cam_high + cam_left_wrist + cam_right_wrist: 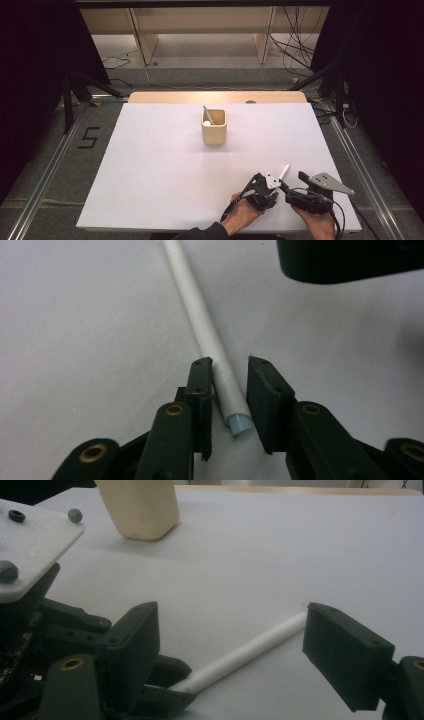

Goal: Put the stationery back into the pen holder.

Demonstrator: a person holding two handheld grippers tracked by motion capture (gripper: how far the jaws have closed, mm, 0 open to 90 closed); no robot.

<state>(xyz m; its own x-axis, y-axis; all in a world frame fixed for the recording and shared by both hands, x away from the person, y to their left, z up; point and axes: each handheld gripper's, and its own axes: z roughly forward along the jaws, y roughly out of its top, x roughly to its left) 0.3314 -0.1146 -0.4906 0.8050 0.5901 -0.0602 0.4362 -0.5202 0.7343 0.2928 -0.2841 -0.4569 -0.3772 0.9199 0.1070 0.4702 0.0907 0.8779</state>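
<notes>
Left tool [230, 385] astride pen [200, 325] — cup [214, 127] beyond

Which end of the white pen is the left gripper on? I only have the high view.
Observer: The left gripper straddles the white plastic pen at the end with the pale blue cap.
Operator: Clamped?
Observer: Not quite. One jaw touches the barrel, and a sliver of gap shows at the other.
Operator: And the right gripper?
Observer: The right gripper is wide open. The pen's other tip lies just in front of one of its jaws, and I can see no contact.
</notes>
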